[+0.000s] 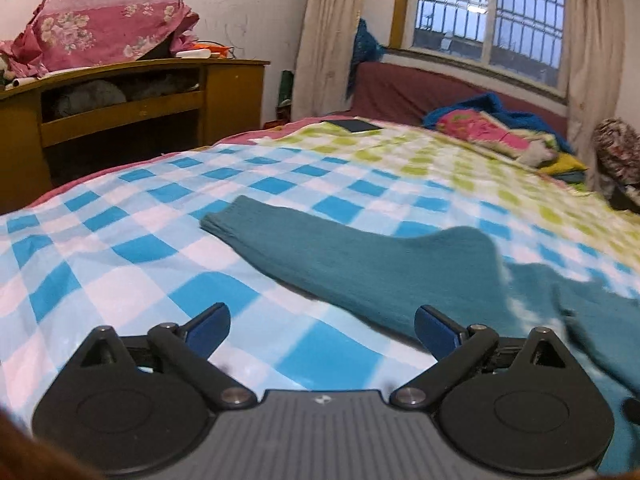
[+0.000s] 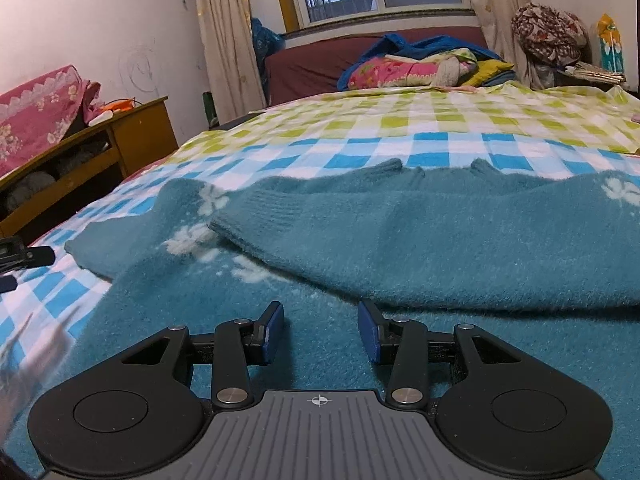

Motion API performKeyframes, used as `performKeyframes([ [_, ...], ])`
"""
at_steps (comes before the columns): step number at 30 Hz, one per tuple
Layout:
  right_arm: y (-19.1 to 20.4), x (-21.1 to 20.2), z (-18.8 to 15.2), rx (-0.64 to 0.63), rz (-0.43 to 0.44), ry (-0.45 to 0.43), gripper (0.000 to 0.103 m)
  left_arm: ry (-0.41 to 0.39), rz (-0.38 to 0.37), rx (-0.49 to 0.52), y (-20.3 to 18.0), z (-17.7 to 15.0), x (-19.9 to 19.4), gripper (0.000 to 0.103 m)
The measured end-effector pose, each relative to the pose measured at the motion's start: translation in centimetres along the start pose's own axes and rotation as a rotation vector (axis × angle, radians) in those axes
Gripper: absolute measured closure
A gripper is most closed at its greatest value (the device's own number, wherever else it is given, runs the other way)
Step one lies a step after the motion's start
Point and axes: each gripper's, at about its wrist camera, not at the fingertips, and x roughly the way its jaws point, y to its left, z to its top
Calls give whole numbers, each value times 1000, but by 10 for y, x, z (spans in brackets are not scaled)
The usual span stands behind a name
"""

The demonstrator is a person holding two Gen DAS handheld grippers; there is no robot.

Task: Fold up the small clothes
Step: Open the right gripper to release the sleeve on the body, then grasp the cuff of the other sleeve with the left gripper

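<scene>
A teal knitted sweater [image 2: 400,248] with white flower motifs lies spread on the checked bedsheet [image 1: 120,248], which is blue and white near the cameras and green and white farther back. In the right wrist view one sleeve [image 2: 360,232] is folded across the body, its ribbed cuff ending near the flowers; in the left wrist view the other sleeve [image 1: 320,248] stretches flat out to the left over the sheet.

Farther up the bed sits a heap of bright bedding [image 2: 420,66] against a maroon headboard [image 1: 400,88], with a dark flat thing [image 1: 352,125], perhaps a phone, lying on the sheet near the far left edge. A wooden cabinet [image 1: 140,112] beside the bed carries something draped in pink floral cloth [image 1: 104,24]. A barred window [image 1: 488,12] with curtains is behind.

The right gripper [image 2: 321,330] hovers low over the sweater's body, its blue pads partly apart with only knit beneath them, nothing pinched. The left gripper [image 1: 322,330] is spread wide over bare sheet beside the outstretched sleeve, its right pad [image 1: 434,330] just at the sleeve's edge, grasping nothing
</scene>
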Motion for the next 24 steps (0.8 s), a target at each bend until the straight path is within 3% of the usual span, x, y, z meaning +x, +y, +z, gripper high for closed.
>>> performKeyframes([
  [7, 5, -2, -2, -23, -17, -11, 61, 33, 42, -51, 21, 15, 37, 10],
  [9, 8, -2, -1, -21, -9, -10, 61, 42, 35, -76, 27, 20, 46, 20],
  [15, 23, 4, 0, -43, 47, -8, 61, 114, 5, -207, 47, 31, 83, 36],
  [22, 19, 7, -3, -15, 62, -10, 61, 122, 1, -296, 53, 34, 107, 40],
  [24, 19, 7, -3, -15, 63, -12, 61, 123, -8, -321, 53, 37, 110, 46],
])
